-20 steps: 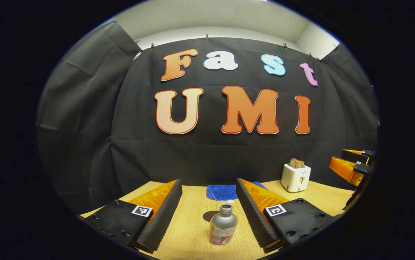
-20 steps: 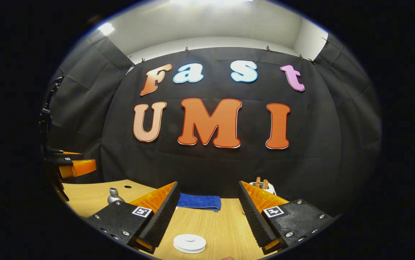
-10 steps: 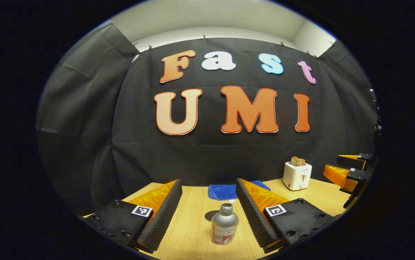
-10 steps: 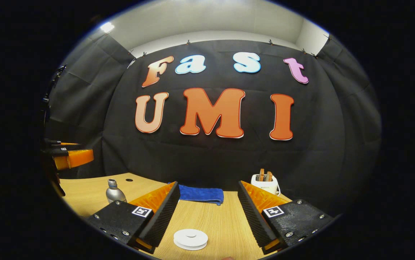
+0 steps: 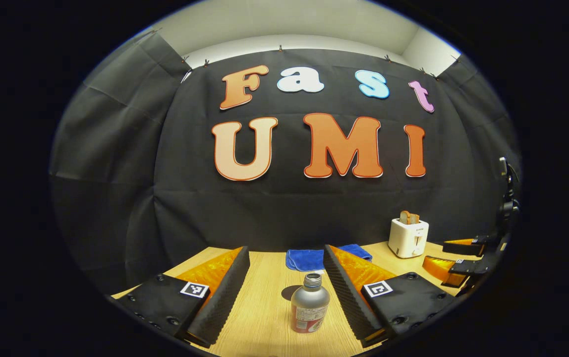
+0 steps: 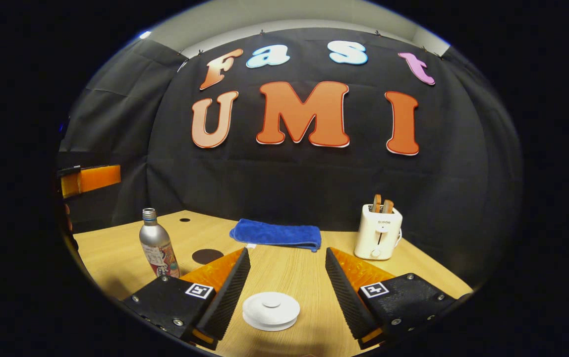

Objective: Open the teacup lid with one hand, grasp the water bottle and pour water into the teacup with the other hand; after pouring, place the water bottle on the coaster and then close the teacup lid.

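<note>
bottle (image 5: 309, 310) silver w/ red label | lid (image 6: 271, 310) white | cloth (image 6: 276, 234) blue

My brushed-metal silver water bottle (image 5: 309, 307) looks matt; the pale wood-grain counter (image 6: 294, 270) smooth; the blue folded cloth (image 6: 277, 234) plush.

Black cloth wall (image 6: 284, 183) (creased, clipped along its top) backs a light wooden table (image 6: 116, 248) under a pale ceiling (image 5: 284, 25).
</note>
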{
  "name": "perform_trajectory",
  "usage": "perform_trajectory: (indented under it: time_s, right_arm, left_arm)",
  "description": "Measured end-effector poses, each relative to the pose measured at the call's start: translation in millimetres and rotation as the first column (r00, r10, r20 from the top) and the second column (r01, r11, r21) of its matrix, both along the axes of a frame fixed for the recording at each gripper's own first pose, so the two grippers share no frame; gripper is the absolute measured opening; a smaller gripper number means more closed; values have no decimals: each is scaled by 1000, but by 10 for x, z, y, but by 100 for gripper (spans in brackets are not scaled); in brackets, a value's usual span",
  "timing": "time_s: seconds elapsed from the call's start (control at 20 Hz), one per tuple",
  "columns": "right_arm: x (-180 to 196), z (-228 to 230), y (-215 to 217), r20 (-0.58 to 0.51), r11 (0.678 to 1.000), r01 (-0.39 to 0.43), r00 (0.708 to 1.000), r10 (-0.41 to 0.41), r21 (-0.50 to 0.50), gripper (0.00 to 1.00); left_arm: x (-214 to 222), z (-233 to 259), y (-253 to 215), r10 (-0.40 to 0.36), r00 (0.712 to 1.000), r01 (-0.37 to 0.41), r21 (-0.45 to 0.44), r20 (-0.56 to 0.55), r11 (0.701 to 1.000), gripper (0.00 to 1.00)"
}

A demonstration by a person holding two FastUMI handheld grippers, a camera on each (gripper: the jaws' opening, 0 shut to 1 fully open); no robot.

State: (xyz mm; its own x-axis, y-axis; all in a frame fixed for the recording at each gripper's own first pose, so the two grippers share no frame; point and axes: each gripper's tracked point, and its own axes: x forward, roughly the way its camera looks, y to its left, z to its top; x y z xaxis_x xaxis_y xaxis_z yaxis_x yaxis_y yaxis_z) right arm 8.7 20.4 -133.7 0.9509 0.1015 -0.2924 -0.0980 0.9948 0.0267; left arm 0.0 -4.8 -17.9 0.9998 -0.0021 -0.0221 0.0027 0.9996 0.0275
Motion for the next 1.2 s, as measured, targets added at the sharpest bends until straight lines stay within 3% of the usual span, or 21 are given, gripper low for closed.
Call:
perform_trajectory:
  time_s: [0.45,0.65,0.85,1.0,1.1,1.2]
  right_arm:
    - [25,-636,92,-121,1000,-22,992,23,15,88]
    - [26,-832,151,-166,999,-43,985,42,-2,80]
    - [52,-925,180,-183,998,-51,982,44,-31,63]
    - [42,-977,267,-202,997,-70,977,65,-17,59]
    - [58,-988,271,-205,997,-68,977,62,-24,43]
    - [77,-981,266,-205,997,-63,977,54,-37,39]
  left_arm:
    - [29,-188,74,18,999,-18,2,-42,1000,98]
    - [47,-267,92,22,998,-21,7,-58,1000,98]
    - [57,-347,104,22,997,-22,5,-72,1000,98]
    - [54,-388,110,22,996,-22,2,-81,1000,95]
    - [76,-442,103,19,995,-19,3,-93,1000,96]
    - [76,-460,89,14,995,-13,6,-99,1000,96]
